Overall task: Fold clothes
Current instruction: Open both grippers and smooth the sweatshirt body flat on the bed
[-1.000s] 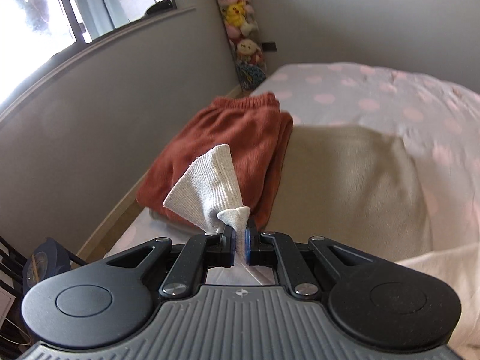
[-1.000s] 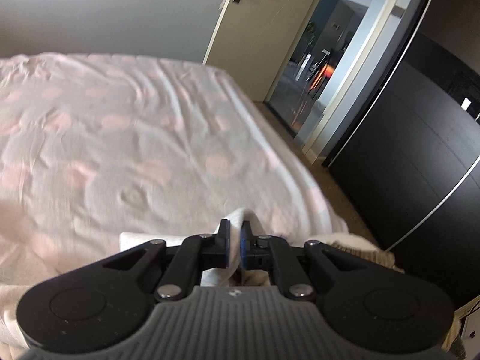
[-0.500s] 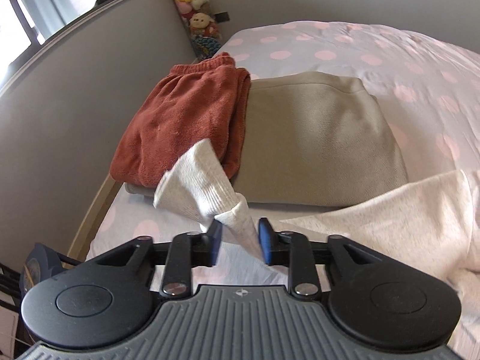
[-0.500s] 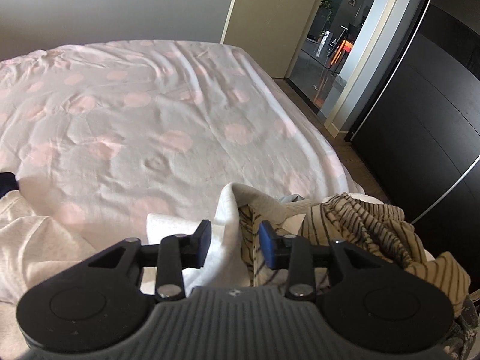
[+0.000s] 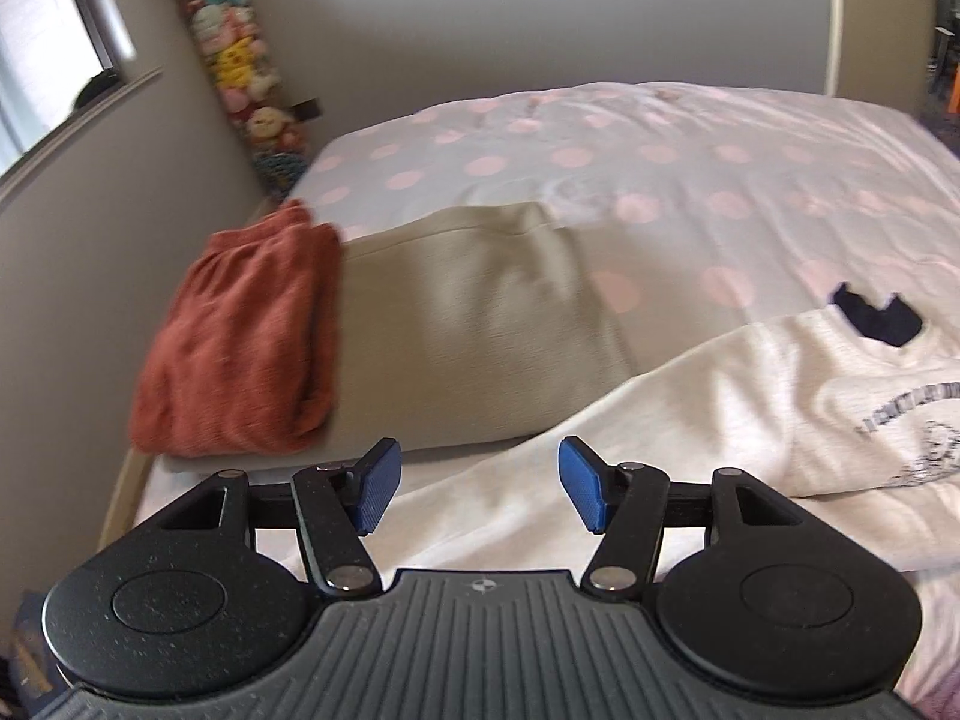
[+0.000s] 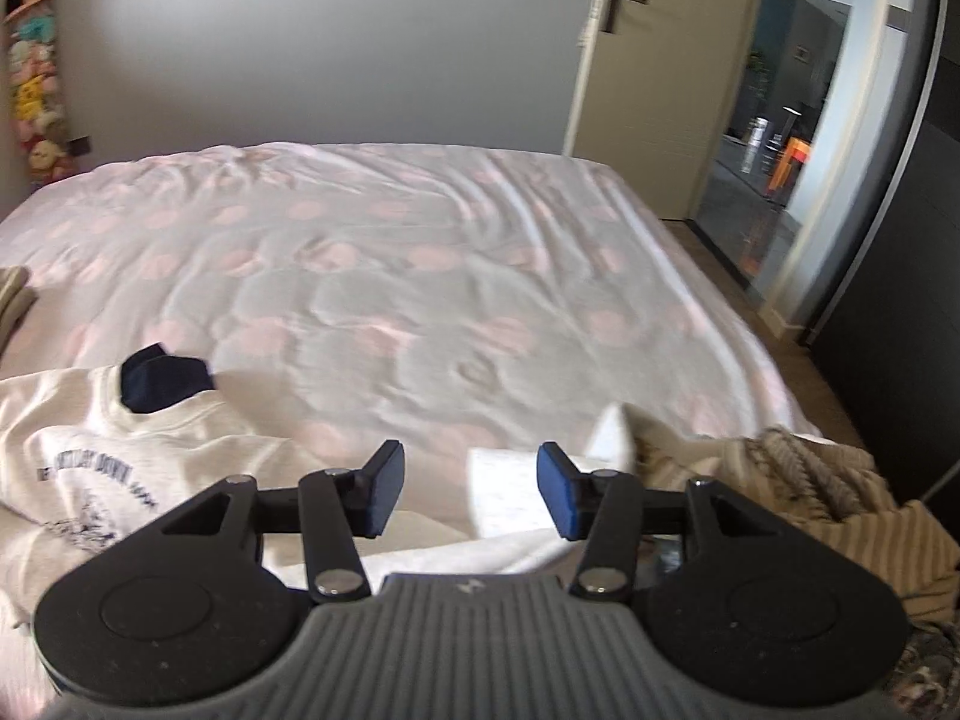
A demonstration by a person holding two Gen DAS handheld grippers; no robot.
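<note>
Cream sweatshirt (image 5: 750, 396) lay spread print-up on the bed (image 5: 690, 180), flat enough for folding. Left tool (image 5: 474, 492) and right tool (image 6: 468, 492) hovered over its near edge, both spread apart, holding nothing. Folded rust garment (image 5: 240, 354) sat on the folded beige one (image 5: 468, 330) at the bed's left; striped clothes (image 6: 840, 498) heaped at the right.
</note>
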